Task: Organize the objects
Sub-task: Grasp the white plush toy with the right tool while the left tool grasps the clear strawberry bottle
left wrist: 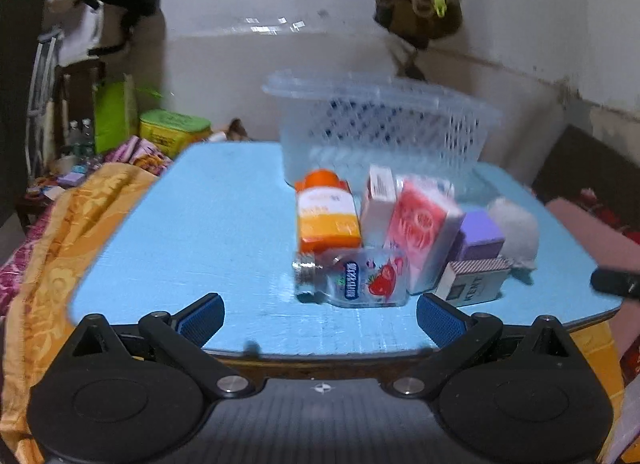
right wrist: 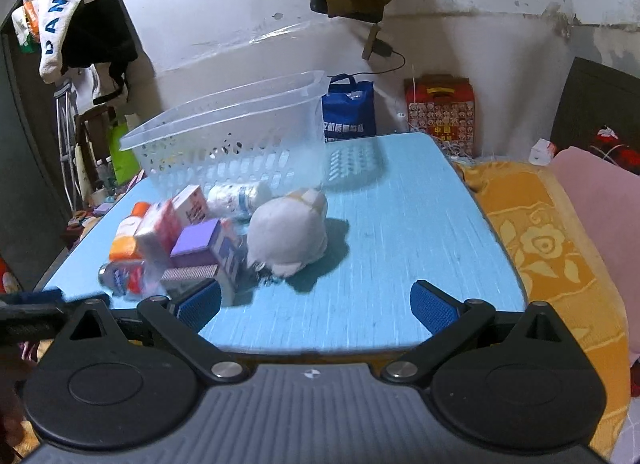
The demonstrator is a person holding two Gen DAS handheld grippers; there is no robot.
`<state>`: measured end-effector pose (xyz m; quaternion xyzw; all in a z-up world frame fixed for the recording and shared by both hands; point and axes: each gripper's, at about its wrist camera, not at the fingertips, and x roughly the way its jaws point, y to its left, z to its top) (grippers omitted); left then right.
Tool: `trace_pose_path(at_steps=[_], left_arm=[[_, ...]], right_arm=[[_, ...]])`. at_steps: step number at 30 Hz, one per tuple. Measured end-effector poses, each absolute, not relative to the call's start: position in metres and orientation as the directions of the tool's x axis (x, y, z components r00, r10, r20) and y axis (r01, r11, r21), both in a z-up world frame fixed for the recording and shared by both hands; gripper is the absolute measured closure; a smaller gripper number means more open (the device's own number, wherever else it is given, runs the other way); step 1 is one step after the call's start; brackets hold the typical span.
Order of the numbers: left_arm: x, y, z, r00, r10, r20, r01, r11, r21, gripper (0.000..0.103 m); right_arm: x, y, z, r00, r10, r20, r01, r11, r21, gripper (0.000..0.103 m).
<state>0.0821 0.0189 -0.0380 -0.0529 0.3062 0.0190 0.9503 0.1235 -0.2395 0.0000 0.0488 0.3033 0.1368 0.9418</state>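
The left tongs (left wrist: 320, 316) are wide open and hold nothing. They hang just over the near edge of the blue desk (left wrist: 200, 224). The right tongs (right wrist: 316, 304) are wide open and empty too, at the near edge further right.

Nearest the left tongs lies a clear bottle (left wrist: 352, 280) on its side, with a strawberry on its label. Just right of it is a grey striped box (left wrist: 474, 282). Behind those stand an orange bottle (left wrist: 326, 212), a pink box (left wrist: 424, 236) and a purple block (left wrist: 480, 236), all packed close and touching. A soft grey toy (right wrist: 286, 234) sits at the right end of the pile. At the far side stands the clear basket (right wrist: 240, 136), and it looks empty.

I think the things go into the basket. To do it well, take the bottle first, since it is nearest. Grip it across its round middle, so it does not roll. Lift it straight up, so the boxes beside it do not tip.
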Motion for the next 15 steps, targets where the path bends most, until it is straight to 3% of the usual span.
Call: trace_pose_path(at_steps=[6,15], left_arm=[[0.114,0.009,-0.063,0.798,-0.033,-0.602,-0.063,0.989,-0.137,0.0],[0.119,-0.003,-0.071,0.83,0.058,-0.555,-0.087,0.996,-0.026,0.001]], right_arm=[[0.144,-0.237,0.0,0.781,0.281,-0.557,-0.231,0.96,0.16,0.0],[0.194,-0.205,-0.021,0.71,0.293,-0.64,-0.277,0.952,0.129,0.002]])
